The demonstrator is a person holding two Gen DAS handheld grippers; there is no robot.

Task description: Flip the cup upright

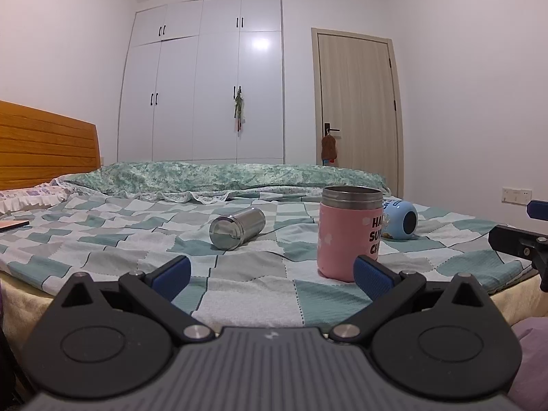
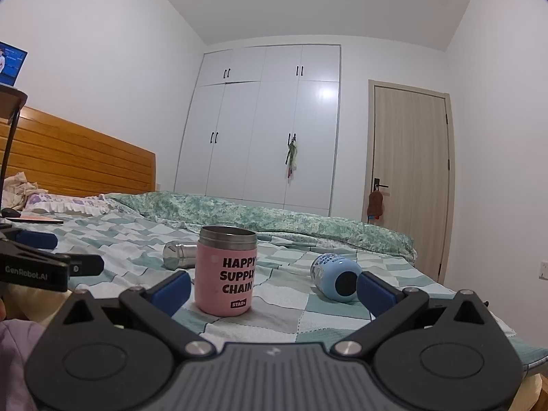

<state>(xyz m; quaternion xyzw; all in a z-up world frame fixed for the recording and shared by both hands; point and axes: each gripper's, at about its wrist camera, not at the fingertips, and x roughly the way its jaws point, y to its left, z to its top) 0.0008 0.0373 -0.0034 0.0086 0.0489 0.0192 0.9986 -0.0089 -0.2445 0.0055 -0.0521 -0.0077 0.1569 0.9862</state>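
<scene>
A pink cup [image 1: 346,236] with a steel rim stands upright on the checked bedspread; it also shows in the right wrist view [image 2: 226,270]. A steel cup [image 1: 236,227] lies on its side further back, partly hidden behind the pink cup in the right wrist view [image 2: 176,255]. A light blue cup [image 1: 402,219] lies on its side to the right, base toward me [image 2: 337,275]. My left gripper [image 1: 272,275] is open and empty near the bed's front edge. My right gripper [image 2: 274,289] is open and empty, short of the pink and blue cups.
A folded green quilt [image 1: 222,174] runs across the back of the bed. A wooden headboard [image 1: 44,144] is at the left, a white wardrobe [image 1: 205,85] and a door [image 1: 356,99] behind. A flat book [image 1: 12,225] lies at far left.
</scene>
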